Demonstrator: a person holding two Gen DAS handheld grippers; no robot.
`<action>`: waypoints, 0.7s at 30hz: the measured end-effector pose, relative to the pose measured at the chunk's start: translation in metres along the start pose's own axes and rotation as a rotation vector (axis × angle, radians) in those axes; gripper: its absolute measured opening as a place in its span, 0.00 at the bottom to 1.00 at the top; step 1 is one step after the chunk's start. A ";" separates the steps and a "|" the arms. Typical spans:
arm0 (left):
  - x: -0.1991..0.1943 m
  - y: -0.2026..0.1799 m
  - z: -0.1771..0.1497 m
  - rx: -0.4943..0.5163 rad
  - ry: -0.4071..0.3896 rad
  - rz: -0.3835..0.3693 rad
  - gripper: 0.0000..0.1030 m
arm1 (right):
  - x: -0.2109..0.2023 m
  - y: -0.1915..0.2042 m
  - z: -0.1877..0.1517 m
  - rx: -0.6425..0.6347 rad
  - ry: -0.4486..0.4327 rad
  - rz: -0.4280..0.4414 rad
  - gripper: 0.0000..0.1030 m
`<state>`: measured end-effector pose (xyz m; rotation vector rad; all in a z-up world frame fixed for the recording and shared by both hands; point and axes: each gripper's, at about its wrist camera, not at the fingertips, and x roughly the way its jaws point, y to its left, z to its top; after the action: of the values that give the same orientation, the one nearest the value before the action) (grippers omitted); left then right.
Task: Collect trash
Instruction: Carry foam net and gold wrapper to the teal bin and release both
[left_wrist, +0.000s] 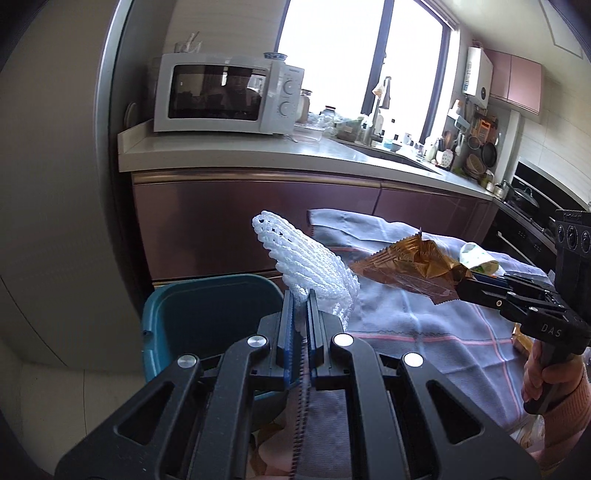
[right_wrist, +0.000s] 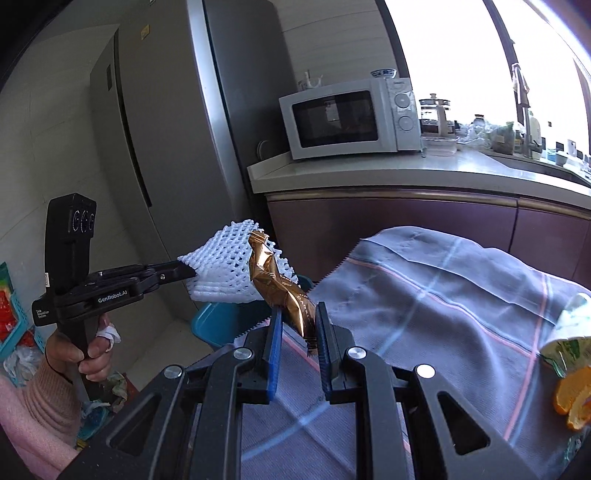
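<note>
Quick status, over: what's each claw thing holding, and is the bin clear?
Left gripper shut on white foam net. Right gripper shut on gold wrapper. Teal bin just ahead, open, nothing blocking.

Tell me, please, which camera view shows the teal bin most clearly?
The left wrist view: the teal bin shows its open mouth and rim just beyond the foam net. The right wrist view shows only a corner below the net.

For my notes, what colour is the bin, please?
Teal bin, clearest in the left wrist view.
</note>
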<state>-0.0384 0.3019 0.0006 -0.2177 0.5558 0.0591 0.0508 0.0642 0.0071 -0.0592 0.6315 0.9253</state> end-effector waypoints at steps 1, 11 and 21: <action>0.001 0.008 -0.001 -0.006 0.004 0.017 0.07 | 0.007 0.005 0.004 -0.014 0.008 0.010 0.16; 0.026 0.059 -0.012 -0.062 0.064 0.109 0.07 | 0.078 0.028 0.027 -0.041 0.095 0.080 0.16; 0.059 0.084 -0.022 -0.084 0.125 0.152 0.07 | 0.136 0.038 0.037 0.014 0.186 0.118 0.16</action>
<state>-0.0093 0.3784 -0.0644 -0.2622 0.6944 0.2177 0.0993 0.1974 -0.0268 -0.0967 0.8206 1.0362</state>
